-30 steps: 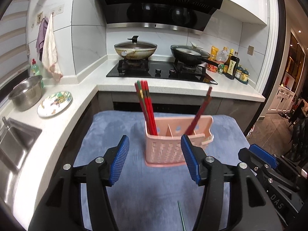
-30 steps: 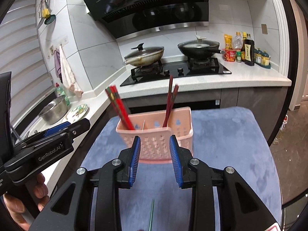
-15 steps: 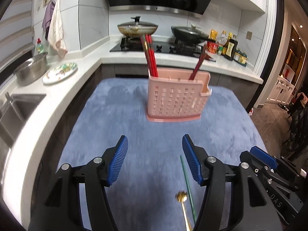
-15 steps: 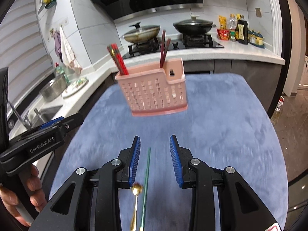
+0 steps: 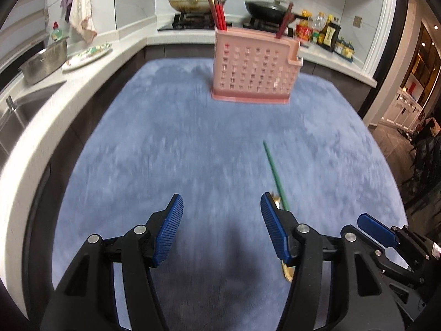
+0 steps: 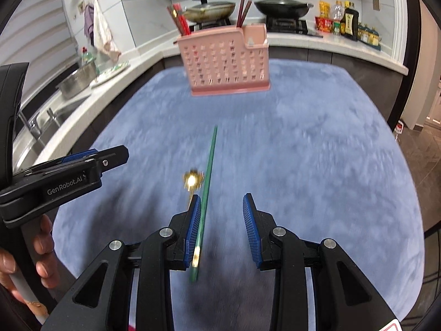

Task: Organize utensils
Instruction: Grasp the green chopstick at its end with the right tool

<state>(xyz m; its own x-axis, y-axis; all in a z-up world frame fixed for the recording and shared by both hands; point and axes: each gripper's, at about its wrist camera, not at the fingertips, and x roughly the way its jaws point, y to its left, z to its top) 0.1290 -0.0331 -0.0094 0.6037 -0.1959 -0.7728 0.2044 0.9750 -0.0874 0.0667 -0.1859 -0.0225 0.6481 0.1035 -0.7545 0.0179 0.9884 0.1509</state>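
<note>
A pink perforated utensil holder (image 5: pixel 252 64) stands at the far side of the blue mat (image 5: pixel 171 143), with red chopsticks (image 5: pixel 217 9) and dark red chopsticks (image 5: pixel 285 22) in it; it also shows in the right wrist view (image 6: pixel 224 60). A green chopstick (image 6: pixel 208 182) and a gold spoon (image 6: pixel 193 180) lie on the mat. My right gripper (image 6: pixel 222 224) is open above the mat, the chopstick running by its left finger. My left gripper (image 5: pixel 220 227) is open and empty, left of the chopstick (image 5: pixel 274 172) and the spoon (image 5: pixel 277 202).
White counter (image 5: pixel 38 115) runs along the left with a sink, a steel bowl (image 5: pixel 44 62) and a plate (image 5: pixel 88 53). A stove with pans (image 5: pixel 198 1) and bottles (image 5: pixel 328 33) sit behind the holder. The left gripper's body (image 6: pixel 60 176) appears left in the right wrist view.
Both grippers have pulled back from the holder and lowered toward the mat. The green chopstick and gold spoon have come into fuller view. The right jaws have opened wider.
</note>
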